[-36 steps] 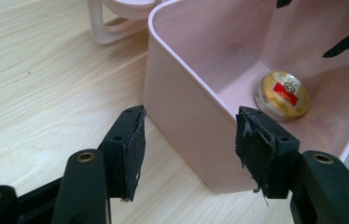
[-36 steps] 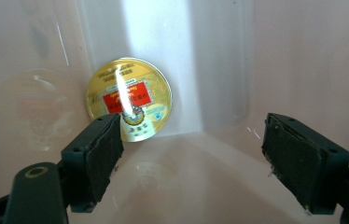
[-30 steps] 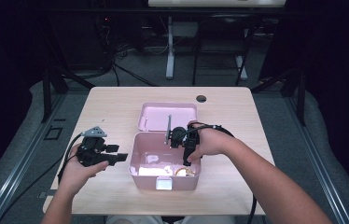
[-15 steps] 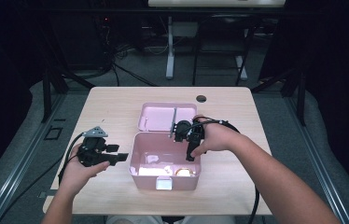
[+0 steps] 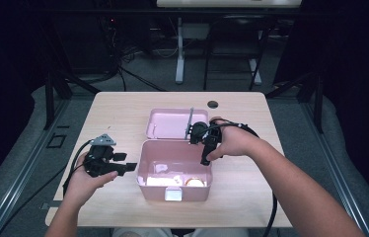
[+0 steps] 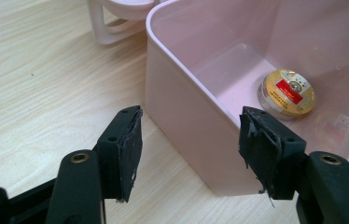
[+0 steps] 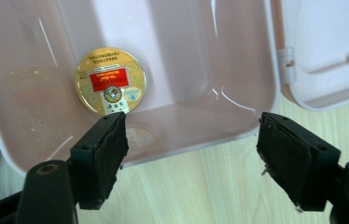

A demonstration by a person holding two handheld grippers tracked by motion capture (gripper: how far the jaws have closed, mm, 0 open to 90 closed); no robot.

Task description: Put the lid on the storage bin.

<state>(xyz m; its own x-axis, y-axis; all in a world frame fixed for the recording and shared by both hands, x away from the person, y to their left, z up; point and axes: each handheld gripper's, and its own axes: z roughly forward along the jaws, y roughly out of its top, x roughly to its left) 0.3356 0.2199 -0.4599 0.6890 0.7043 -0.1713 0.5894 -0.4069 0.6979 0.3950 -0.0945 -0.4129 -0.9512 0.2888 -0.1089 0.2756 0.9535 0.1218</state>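
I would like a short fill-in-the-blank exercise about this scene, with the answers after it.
1. The open box on the table is ___ in colour.
2. Inside the box lies a round ___ tin.
3. The lid of the box is ___.
4. The jaws of the left gripper are ___.

Answers: pink; gold; open; open

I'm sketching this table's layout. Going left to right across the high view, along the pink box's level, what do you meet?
Left gripper → pink box, with a gold round tin at its right inside → right gripper.
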